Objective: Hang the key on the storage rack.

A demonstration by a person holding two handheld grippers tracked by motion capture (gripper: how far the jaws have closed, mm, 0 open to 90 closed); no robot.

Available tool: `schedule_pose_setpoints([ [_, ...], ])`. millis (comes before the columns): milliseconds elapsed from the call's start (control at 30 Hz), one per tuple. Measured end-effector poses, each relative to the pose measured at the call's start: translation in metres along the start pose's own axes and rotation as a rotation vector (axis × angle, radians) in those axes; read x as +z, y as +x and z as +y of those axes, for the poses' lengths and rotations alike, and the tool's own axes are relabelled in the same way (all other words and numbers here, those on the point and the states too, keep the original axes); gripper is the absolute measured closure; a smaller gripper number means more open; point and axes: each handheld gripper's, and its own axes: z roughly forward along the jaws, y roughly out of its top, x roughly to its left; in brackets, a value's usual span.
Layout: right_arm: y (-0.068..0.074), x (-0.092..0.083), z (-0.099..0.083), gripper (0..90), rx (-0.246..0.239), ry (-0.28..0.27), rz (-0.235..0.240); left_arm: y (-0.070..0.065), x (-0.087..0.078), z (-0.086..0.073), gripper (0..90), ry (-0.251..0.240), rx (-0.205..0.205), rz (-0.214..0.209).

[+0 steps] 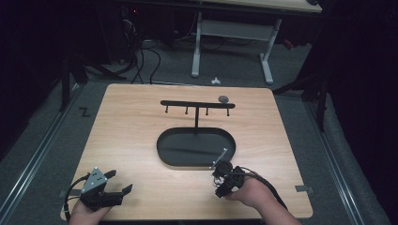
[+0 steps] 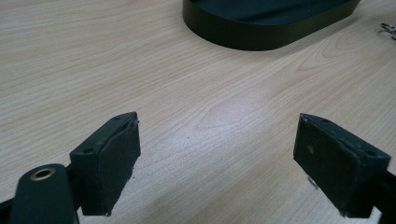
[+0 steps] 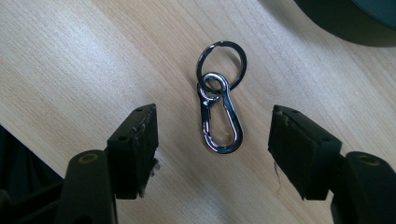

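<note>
Fingers, right gripper (image 3: 212, 154): 2 black pads stand apart, one at lower left of the right gripper view, one at lower right, with nothing pressed between them.
Carabiner (image 3: 220, 122): silver snap clip lying flat on the wood at the centre of the right gripper view, in the gap between the pads and touching neither.
Key ring (image 3: 221, 65): round silver ring linked through the clip's small eye, lying just above it in the frame.
Fingers, left gripper (image 2: 217, 163): 2 pads wide apart at the lower corners of the left gripper view, bare wood between them.
Right gripper, high view (image 1: 224, 174): lower right of centre, just below the tray's near right curve, held in a hand (image 1: 251, 191) entering from the bottom edge.
Left gripper, high view (image 1: 105, 190): lower left corner of the table, well apart from the right one.
Tray (image 1: 162, 145): dark oval dish at the centre of the table (image 1: 126, 126); its rim shows at the upper right of the right gripper view, near the ring.
Rack (image 1: 196, 104): black T-shaped stand rising from the tray's far end, with 4 pegs hanging from its bar.
Disc (image 1: 223, 99): small grey round piece on the wood at the bar's right end.
</note>
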Motion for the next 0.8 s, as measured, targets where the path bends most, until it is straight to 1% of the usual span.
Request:
schedule_pose_setpoints([
  [67, 0.001, -0.001, 0.001, 39.1, -0.005, 0.001, 0.002, 0.000, 0.000, 0.000, 15.3, 0.002, -0.002, -0.001],
  [233, 0.002, 0.000, 0.002, 41.6, -0.011, 0.007, 0.008, 0.001, 0.001, 0.001, 15.4, 0.000, -0.005, -0.006],
  [333, 0.001, 0.001, 0.004, 44.9, -0.019, 0.006, -0.001, 0.001, 0.002, 0.001, 15.4, 0.003, -0.004, -0.011],
  [367, 0.000, 0.002, 0.005, 48.3, -0.024, 0.017, 0.005, 0.000, 0.002, 0.001, 15.4, 0.005, -0.002, -0.014],
  [400, 0.000, 0.002, 0.005, 48.3, -0.024, 0.017, 0.005, 0.000, 0.002, 0.001, 15.4, 0.004, 0.002, -0.013],
  [467, 0.001, 0.004, 0.007, 50.5, -0.033, 0.034, -0.001, -0.001, 0.002, 0.002, 15.4, 0.005, 0.008, -0.016],
  [567, 0.000, 0.007, 0.010, 55.8, -0.037, 0.057, 0.007, -0.001, 0.002, 0.002, 15.4, 0.003, 0.004, -0.018],
  [600, 0.000, 0.009, 0.013, 59.4, -0.046, 0.065, -0.005, -0.001, 0.002, 0.001, 15.4, 0.004, 0.004, -0.018],
  [633, 0.000, 0.009, 0.013, 59.4, -0.046, 0.065, -0.005, -0.001, 0.002, 0.001, 15.4, 0.004, 0.003, -0.018],
  [667, 0.000, 0.010, 0.013, 61.1, -0.063, 0.067, -0.008, -0.001, 0.002, 0.001, 15.4, 0.004, 0.002, -0.019],
  [700, 0.001, 0.010, 0.014, 61.4, -0.063, 0.076, -0.012, 0.000, 0.002, 0.001, 15.4, 0.005, 0.002, -0.020],
  [733, 0.002, 0.013, 0.015, 62.9, -0.073, 0.077, -0.020, 0.000, 0.002, 0.001, 15.5, 0.005, 0.002, -0.021],
  [767, 0.002, 0.013, 0.015, 62.9, -0.073, 0.077, -0.020, -0.001, 0.002, 0.001, 15.5, 0.005, 0.002, -0.021],
  [800, 0.002, 0.014, 0.015, 63.4, -0.086, 0.080, -0.022, -0.001, 0.003, 0.001, 15.5, 0.005, 0.003, -0.021],
])
